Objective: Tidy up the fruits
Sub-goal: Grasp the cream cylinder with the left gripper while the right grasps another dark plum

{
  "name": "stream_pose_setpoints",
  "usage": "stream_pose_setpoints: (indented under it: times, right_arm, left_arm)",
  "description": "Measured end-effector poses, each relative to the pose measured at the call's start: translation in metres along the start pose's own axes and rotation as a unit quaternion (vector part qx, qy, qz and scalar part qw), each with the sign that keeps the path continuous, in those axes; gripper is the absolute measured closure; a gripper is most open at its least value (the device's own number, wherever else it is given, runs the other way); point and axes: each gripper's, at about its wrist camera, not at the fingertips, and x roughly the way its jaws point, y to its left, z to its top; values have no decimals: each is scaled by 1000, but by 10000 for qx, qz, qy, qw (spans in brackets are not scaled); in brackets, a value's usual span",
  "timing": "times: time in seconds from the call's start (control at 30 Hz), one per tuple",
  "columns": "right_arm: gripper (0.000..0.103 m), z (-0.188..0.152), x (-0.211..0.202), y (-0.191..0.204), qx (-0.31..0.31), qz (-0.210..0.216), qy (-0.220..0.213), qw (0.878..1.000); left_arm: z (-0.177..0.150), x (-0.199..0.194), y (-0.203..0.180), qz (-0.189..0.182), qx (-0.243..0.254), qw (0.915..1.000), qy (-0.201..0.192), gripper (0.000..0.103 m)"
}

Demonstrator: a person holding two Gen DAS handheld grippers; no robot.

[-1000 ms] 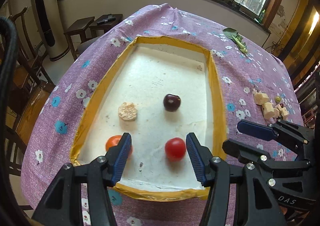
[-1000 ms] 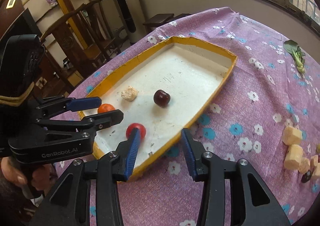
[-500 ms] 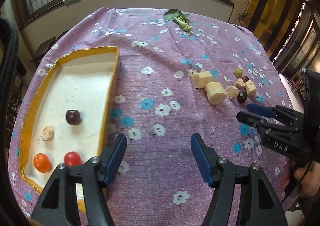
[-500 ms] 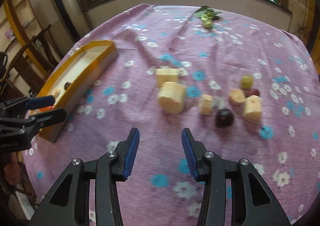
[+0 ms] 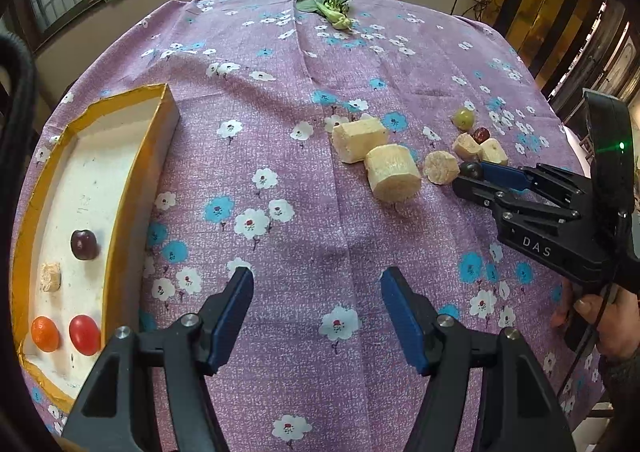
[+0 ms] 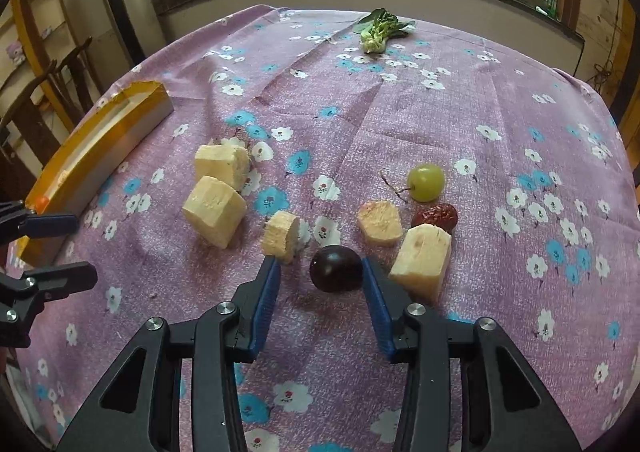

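Right gripper (image 6: 320, 276) has just been closing around the dark plum (image 6: 336, 268) on the cloth, right pad touching, left pad apart, so the plum may roll or bump the cane chunk (image 6: 420, 264); left gripper (image 5: 316, 312) spread, empty.

Right gripper (image 6: 320, 272) jaws just closing around round dark purple plum (image 6: 336, 268) on purple floral tablecloth (image 6: 400, 123); right pad touching it, left pad apart. Pale cut chunks (image 6: 214, 209), green grape (image 6: 426, 182), red date (image 6: 435, 216) nearby.
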Motion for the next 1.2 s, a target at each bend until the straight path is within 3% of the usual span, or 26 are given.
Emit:
stream_pose_setpoints:
  times: [0.03, 0.13, 0.23, 0.53, 0.6, 0.67, 1.2]
  right_arm:
    - [75, -1, 0, -2, -49, -64, -3, 10000]
    - [80, -4, 1, -8, -102, -98, 36, 9999]
    - [80, -8, -5, -12, 33, 2, 20, 10000]
    - [80, -22, -20, -23, 441, 327, -58, 9985]
    - [80, -23, -21, -24, 484, 340, -69, 9982]
    - [80, -23, -22, -24, 515, 347, -96, 9980]
    - [80, -33, -41, 3, 495, 172, -179, 9985]
  left_arm:
    - [3, 3, -4, -14, -12, 10000, 14, 34]
    - [15, 12, -14, -177, -116, 9997, 85, 34]
    - [26, 21, -27, -361, -209, 9991, 116, 34]
    - [55, 56, -43, -382, -499, 9980, 110, 34]
    - [57, 64, -42, -378, -526, 9978, 144, 44]
    - [58, 63, -46, -235, -387, 9990, 36, 59]
    - [14, 26, -13, -671, -466, 9967, -23, 60]
